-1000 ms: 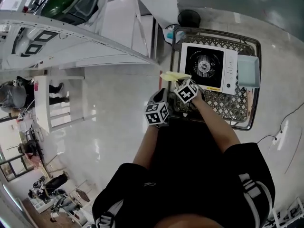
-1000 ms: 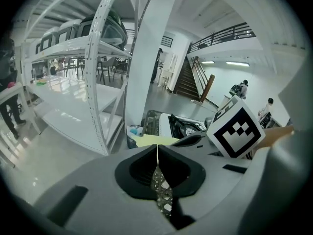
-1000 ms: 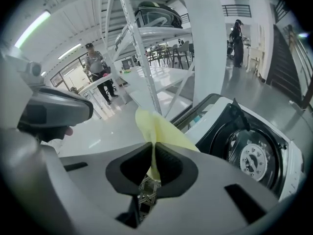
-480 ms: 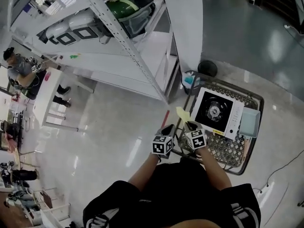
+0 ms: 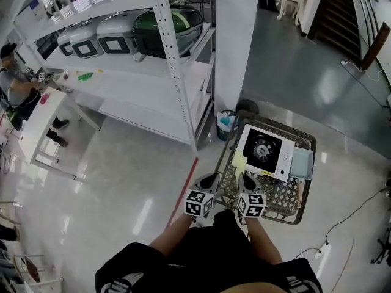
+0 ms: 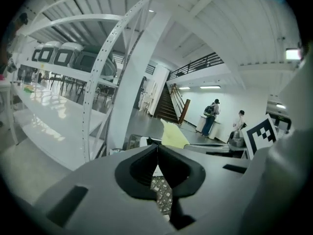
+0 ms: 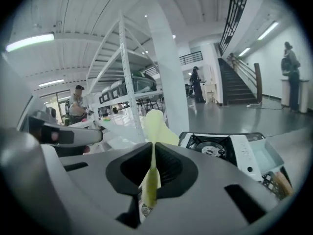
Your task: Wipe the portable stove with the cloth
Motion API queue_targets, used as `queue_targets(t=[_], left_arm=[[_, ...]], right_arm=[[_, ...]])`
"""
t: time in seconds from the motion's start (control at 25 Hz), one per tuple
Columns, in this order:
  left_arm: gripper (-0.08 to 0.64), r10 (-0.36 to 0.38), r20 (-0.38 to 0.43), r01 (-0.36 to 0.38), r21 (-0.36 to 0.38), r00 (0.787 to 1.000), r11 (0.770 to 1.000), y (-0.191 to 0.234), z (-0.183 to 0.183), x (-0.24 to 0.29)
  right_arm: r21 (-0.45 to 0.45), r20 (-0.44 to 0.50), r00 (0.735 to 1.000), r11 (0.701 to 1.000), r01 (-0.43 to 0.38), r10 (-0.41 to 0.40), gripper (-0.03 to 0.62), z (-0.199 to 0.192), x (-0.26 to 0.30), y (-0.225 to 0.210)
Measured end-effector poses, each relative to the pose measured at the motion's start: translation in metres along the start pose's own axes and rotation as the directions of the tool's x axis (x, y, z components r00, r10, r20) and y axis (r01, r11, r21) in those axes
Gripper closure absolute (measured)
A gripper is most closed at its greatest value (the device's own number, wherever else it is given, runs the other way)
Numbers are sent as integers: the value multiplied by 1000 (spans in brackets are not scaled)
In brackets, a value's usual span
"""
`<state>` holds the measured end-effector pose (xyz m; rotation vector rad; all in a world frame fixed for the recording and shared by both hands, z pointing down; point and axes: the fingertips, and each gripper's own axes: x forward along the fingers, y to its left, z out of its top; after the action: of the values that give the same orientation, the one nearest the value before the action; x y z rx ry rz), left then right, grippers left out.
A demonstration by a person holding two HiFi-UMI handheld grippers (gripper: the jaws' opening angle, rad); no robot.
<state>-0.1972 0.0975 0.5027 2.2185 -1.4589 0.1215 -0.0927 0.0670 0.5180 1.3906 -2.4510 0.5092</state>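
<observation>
The room is bright. A long lamp (image 7: 29, 42) on the ceiling, left of the white shelf rack (image 7: 125, 82), glows hard. The shiny floor (image 5: 140, 188) in front of the rack shows pale glare spots. The white portable stove (image 5: 286, 159), right of the rack, looks very bright. Every picture bends at the edges, and both gripper views have black corners.

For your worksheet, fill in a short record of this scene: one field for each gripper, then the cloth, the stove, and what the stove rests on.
left gripper: jaws together, nothing between them
right gripper: jaws shut on the yellow cloth
cloth position: sticks up past the jaws, near the stove's left front corner in the head view
portable stove: white with a black burner in the middle
support: stove lies on a wire basket
beside the stove: pale blue tray
wiping: cloth not on the burner
</observation>
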Motion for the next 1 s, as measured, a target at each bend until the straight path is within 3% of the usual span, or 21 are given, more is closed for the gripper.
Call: queue_targets(t=[0.24, 0.56, 0.72, 0.88, 1.0], left_arm=[[538, -118, 28, 116, 66, 993, 991, -46, -13, -39], [538, -267, 52, 255, 167, 962, 952, -117, -6, -67], [538, -313, 42, 298, 206, 949, 932, -143, 1, -61], [538, -341, 44, 322, 241, 939, 916, -175, 11, -62], [538, -364, 56, 340, 251, 930, 907, -197, 15, -62]], right_arm=[[26, 131, 977, 986, 165, -167, 573, 11, -97, 11], [72, 204, 912, 935, 347, -355, 573, 12, -201, -4], [47, 218, 891, 916, 398, -398, 574, 20, -226, -15], [67, 219, 897, 923, 378, -384, 574, 32, -243, -22], [34, 247, 889, 920, 390, -386, 574, 44, -257, -26]])
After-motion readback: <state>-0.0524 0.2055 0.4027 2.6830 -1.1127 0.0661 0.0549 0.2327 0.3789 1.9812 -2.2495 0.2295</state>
